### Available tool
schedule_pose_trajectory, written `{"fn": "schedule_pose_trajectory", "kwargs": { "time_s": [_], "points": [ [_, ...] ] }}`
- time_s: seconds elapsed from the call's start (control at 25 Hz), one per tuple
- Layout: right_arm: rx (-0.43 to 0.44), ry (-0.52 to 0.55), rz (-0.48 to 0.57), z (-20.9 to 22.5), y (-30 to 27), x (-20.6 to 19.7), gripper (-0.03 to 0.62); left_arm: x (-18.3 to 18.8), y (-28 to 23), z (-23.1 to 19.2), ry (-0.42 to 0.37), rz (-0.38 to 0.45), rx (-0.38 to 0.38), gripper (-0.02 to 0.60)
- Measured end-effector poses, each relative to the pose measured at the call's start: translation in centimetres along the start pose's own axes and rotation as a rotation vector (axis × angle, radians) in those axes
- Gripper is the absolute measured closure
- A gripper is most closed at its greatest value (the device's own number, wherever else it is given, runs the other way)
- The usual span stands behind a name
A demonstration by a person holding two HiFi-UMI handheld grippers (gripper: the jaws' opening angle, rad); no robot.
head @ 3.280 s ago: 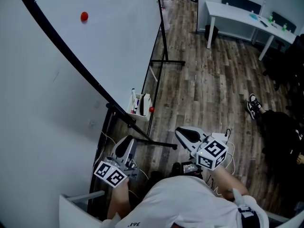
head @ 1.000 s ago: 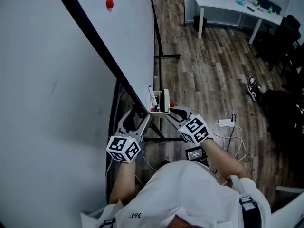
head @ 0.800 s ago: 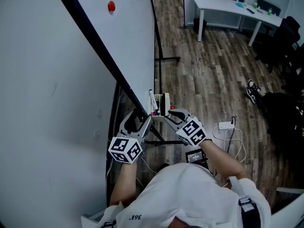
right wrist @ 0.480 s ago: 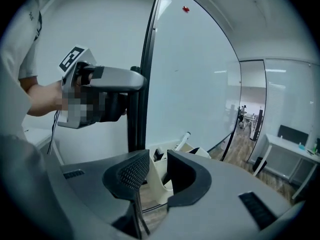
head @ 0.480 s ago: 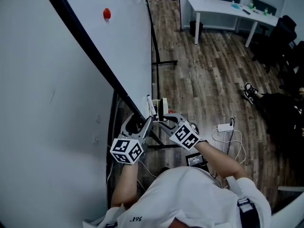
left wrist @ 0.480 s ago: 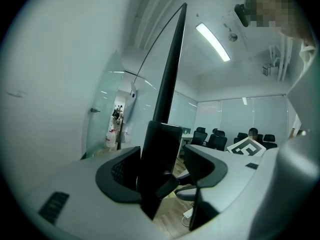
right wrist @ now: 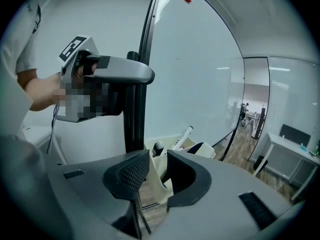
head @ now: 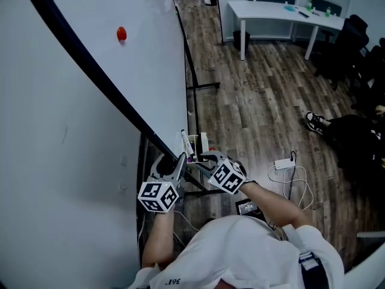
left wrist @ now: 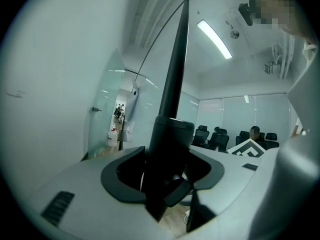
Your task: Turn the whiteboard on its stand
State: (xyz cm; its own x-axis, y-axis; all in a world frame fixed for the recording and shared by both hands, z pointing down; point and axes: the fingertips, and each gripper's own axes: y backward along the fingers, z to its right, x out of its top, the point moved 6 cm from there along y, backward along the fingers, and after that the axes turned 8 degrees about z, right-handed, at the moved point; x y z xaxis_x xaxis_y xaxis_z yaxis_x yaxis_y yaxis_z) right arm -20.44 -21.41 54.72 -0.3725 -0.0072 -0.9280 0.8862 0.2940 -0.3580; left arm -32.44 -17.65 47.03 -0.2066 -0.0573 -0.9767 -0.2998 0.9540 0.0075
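The whiteboard (head: 141, 71) stands tilted on its stand, with a black frame (head: 102, 89) along its edge and a red magnet (head: 121, 33) on its face. My left gripper (head: 174, 164) is at the lower corner. In the left gripper view the black frame (left wrist: 172, 109) runs up between the closing jaws of the left gripper (left wrist: 167, 166), with a thin gap beside it. My right gripper (head: 201, 157) is at the white marker tray (head: 196, 142). In the right gripper view the right gripper (right wrist: 158, 171) is shut on the tray's wall (right wrist: 167, 151), and markers (right wrist: 182, 136) stick out of the tray.
A pale wall (head: 48, 179) is close behind the board at the left. The stand's black foot (head: 201, 87) reaches onto the wood floor. A power strip with cable (head: 283, 161) lies at the right. A white desk (head: 280, 14) and dark chairs (head: 361, 47) stand farther off.
Both grippers have come in to the board's lower corner. The left jaws went round the black frame and narrowed. The right gripper slid left onto the marker tray.
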Motion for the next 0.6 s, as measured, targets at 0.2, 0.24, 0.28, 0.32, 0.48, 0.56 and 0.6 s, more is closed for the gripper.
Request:
{"fn": "schedule_pose_trajectory", "kwargs": {
  "time_s": [0.2,0.24,0.28,0.32,0.48,0.56,0.6],
  "points": [
    [-0.001,-0.007,0.005,-0.1,0.6,0.0,0.484,0.2,0.0,0.4,-0.038,-0.003,0.014,0.376],
    [-0.003,-0.013,0.006,-0.1,0.8,-0.1,0.484,0.3,0.0,0.4,-0.043,-0.005,0.016,0.378],
    [-0.006,-0.018,0.007,-0.1,0.9,-0.1,0.484,0.4,0.0,0.4,-0.047,-0.007,0.017,0.381],
    [-0.010,-0.023,0.008,-0.1,1.1,-0.2,0.484,0.5,-0.1,0.4,-0.049,-0.008,0.018,0.383],
    [-0.022,-0.051,0.027,-0.1,2.0,-0.3,0.484,0.4,-0.1,0.4,-0.057,-0.010,0.026,0.387],
    [-0.029,-0.053,0.028,0.1,2.5,-0.1,0.484,0.5,-0.2,0.4,-0.059,-0.011,0.026,0.388],
    [-0.031,-0.054,0.027,0.1,2.7,0.0,0.484,0.6,-0.3,0.4,-0.061,-0.012,0.026,0.388]
  ]
}}
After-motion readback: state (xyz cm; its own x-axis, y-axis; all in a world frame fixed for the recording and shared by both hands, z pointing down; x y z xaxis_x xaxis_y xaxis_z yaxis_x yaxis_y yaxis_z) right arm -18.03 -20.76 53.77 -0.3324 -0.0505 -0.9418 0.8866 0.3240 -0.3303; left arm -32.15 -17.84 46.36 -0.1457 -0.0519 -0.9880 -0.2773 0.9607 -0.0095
